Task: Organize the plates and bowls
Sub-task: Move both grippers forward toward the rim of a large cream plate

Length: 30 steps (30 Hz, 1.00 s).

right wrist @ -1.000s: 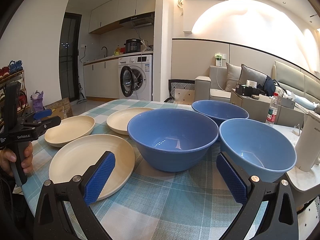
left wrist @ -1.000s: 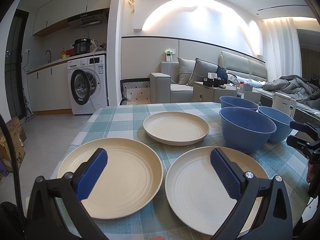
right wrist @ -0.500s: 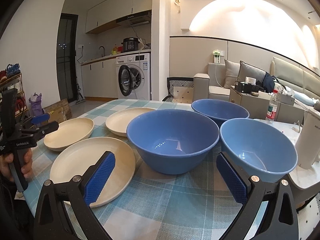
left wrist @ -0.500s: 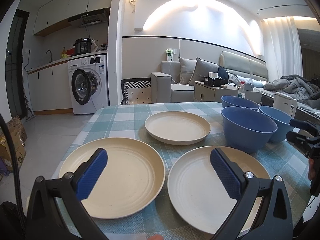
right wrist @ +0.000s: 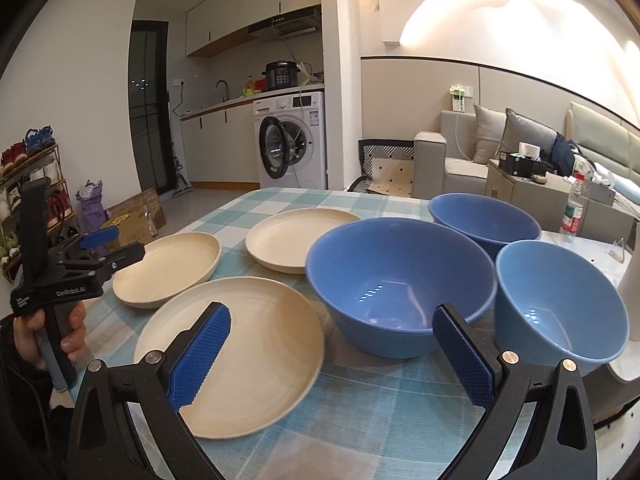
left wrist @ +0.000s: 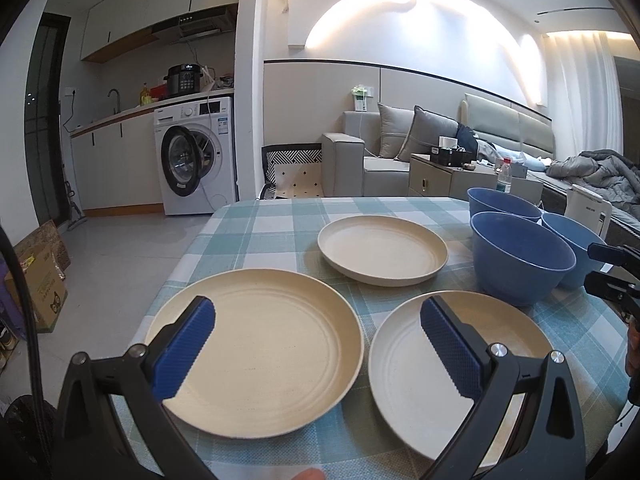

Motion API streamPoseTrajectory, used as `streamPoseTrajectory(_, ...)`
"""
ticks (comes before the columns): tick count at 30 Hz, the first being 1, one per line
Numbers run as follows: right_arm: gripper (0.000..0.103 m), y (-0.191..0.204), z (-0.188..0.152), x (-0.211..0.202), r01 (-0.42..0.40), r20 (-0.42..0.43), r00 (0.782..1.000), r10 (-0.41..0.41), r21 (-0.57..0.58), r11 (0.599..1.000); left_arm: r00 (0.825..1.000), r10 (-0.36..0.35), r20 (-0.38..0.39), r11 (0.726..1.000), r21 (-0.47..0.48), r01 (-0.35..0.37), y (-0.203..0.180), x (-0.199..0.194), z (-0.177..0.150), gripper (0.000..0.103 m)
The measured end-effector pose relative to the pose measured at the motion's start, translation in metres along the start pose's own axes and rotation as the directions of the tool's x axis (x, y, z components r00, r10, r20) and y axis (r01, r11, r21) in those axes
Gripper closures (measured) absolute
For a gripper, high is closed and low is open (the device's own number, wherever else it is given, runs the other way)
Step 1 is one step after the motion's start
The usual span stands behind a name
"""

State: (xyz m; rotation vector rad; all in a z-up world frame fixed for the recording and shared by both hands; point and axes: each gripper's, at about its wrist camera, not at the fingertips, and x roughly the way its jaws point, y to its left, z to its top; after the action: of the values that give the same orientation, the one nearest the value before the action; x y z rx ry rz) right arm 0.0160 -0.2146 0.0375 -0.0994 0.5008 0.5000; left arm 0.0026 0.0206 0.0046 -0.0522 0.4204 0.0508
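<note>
- Left gripper (left wrist: 318, 332) and right gripper (right wrist: 332, 338), both spread apart and empty, have barely drifted over the past second.
- Round cream plastic plates (left wrist: 256, 344) and deep blue bowls (right wrist: 400, 280) sit unstacked — organizing hasn't started.

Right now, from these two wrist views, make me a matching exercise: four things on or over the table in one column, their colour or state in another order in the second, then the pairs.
Column one:
1. far plate
2. largest bowl
3. left tongs
4. tablecloth

Column two:
a. blue, upright, nothing in it
b. teal and white checks
c. cream, lying alone behind the other two plates
d. open, holding nothing

Pairs: 1-c, 2-a, 3-d, 4-b
</note>
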Motion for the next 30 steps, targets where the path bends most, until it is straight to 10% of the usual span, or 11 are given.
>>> streamPoseTrajectory(30,0.000,0.078,0.044,0.048,-0.126,-0.046,0.991,0.122,-0.098,0.987,0.994,0.103,-0.036,0.993,-0.062,-0.105,0.038,-0.009,0.029,0.000)
